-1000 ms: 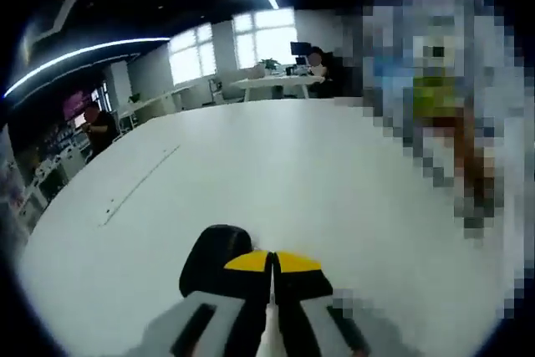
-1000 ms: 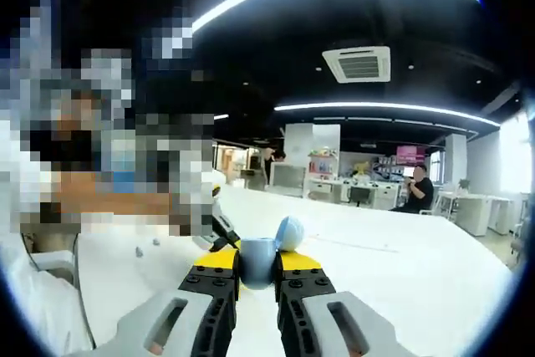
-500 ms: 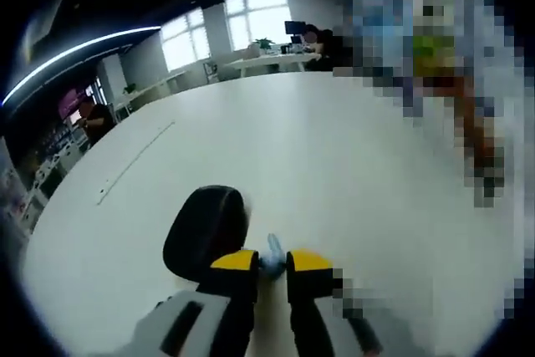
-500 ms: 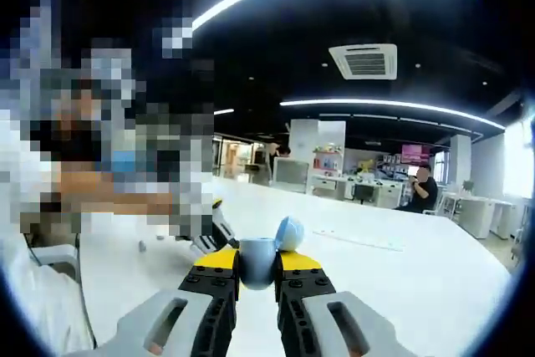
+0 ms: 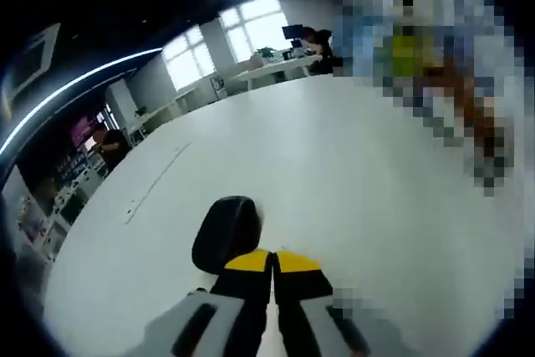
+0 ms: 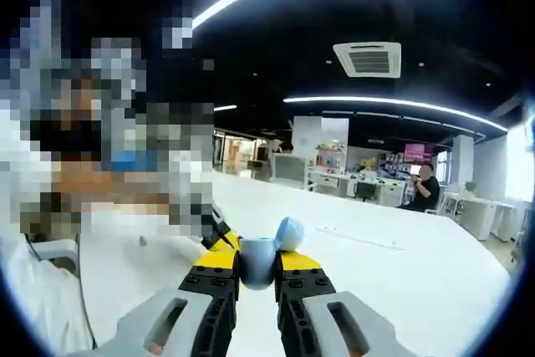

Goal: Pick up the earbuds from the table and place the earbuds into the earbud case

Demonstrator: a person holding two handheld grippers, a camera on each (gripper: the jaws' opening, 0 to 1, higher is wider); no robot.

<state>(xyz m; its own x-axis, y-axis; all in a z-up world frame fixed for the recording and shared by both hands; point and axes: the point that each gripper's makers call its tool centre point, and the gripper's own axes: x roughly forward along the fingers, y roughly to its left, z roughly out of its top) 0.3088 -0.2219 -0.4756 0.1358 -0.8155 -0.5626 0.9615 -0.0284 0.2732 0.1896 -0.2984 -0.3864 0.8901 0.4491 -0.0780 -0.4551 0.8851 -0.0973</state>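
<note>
The room was a large open office with a dark ceiling, long curved light strips and a square ceiling vent; bright windows stood at the far side, and a seated person worked at a distant table. A broad white desk carried everything, smooth and bare apart from a thin seam line running across it.

On that desk lay a black oval object, touching the surface just ahead of the left hand-held gripper, whose yellow-tipped jaws were pressed fully together. Whether anything was pinched between them could not be told.

The right hand-held gripper was raised above the desk and clamped on the pale blue earbud case, its rounded lid swung open and tilted to one side.

The main risk seemed to be the smooth, rounded case slipping or rotating between the jaws if nudged during insertion. A tiny earbud could also drop and skitter across the slick desk, because the lid opening looked small and awkwardly angled.
</note>
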